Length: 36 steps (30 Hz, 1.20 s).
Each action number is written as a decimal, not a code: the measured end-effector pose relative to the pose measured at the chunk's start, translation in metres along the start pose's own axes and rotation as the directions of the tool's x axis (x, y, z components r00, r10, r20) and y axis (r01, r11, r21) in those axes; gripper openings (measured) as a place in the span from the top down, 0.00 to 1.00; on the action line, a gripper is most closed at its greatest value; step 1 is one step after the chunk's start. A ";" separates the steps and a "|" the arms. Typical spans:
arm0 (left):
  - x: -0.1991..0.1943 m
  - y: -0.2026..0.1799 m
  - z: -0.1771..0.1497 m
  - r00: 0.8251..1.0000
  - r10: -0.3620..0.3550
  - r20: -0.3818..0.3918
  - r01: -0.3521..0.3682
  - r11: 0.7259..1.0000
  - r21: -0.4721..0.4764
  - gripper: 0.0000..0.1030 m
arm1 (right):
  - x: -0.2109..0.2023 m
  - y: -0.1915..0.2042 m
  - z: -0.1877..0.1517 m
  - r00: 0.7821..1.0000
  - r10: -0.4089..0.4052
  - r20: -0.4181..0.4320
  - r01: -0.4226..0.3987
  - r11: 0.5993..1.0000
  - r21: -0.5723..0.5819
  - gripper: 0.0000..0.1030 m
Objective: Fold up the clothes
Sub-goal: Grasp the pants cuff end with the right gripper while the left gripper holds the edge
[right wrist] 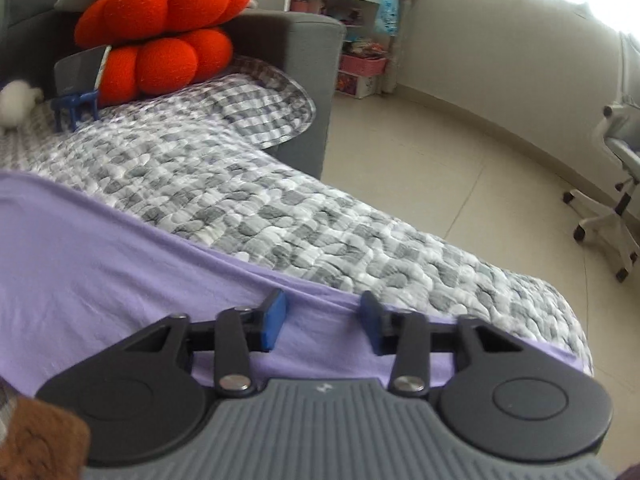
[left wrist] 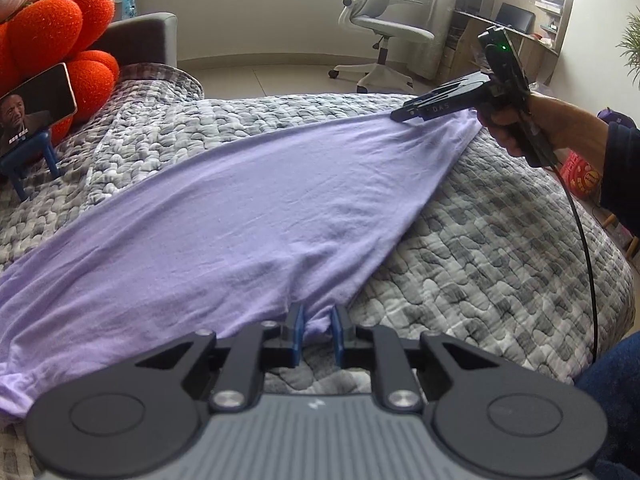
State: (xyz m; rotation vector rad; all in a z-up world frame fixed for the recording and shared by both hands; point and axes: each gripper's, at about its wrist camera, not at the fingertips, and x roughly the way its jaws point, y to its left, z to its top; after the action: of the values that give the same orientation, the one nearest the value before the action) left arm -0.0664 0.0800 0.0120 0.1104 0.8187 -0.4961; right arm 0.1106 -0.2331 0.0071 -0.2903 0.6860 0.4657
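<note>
A lilac garment [left wrist: 248,216] lies spread in a long diagonal across the grey quilted cover [left wrist: 500,264] of the bed. My left gripper [left wrist: 318,322] is at the garment's near edge. Its blue pads [left wrist: 297,320] stand a little apart, with a small bunch of the hem lying between them. My right gripper [left wrist: 400,116], held by a hand [left wrist: 560,128], rests at the garment's far corner, where the cloth draws to a point. In the right wrist view that gripper [right wrist: 323,320] is open, blue pads [right wrist: 274,318] wide apart, with the lilac cloth [right wrist: 100,264] flat under them.
Orange plush cushions [left wrist: 56,32] and a phone [left wrist: 34,108] on a blue stand sit at the bed's far left, against a grey sofa arm [right wrist: 308,60]. A white office chair [left wrist: 380,28] and a desk [left wrist: 516,24] stand beyond on the tiled floor [right wrist: 440,168]. The bed's edge drops away right.
</note>
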 end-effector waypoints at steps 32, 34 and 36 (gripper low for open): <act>-0.011 0.012 0.014 0.997 0.057 0.055 -0.052 0.995 -0.082 0.73 | -0.057 -0.068 -0.025 0.961 -0.237 0.143 0.160 0.898 0.409 0.78; -0.007 0.013 0.014 0.997 0.070 0.041 -0.067 0.995 -0.078 0.73 | -0.060 -0.089 -0.038 0.958 -0.272 0.089 0.202 0.864 0.462 0.77; -0.003 0.014 0.014 0.996 0.079 0.031 -0.077 0.994 -0.079 0.73 | -0.061 -0.097 -0.037 0.952 -0.296 0.075 0.232 0.861 0.453 0.59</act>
State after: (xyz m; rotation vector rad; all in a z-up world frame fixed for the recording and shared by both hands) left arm -0.0519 0.0899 0.0227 0.0621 0.7966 -0.3912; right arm 0.0977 -0.3513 0.0305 0.0789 0.5811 0.0563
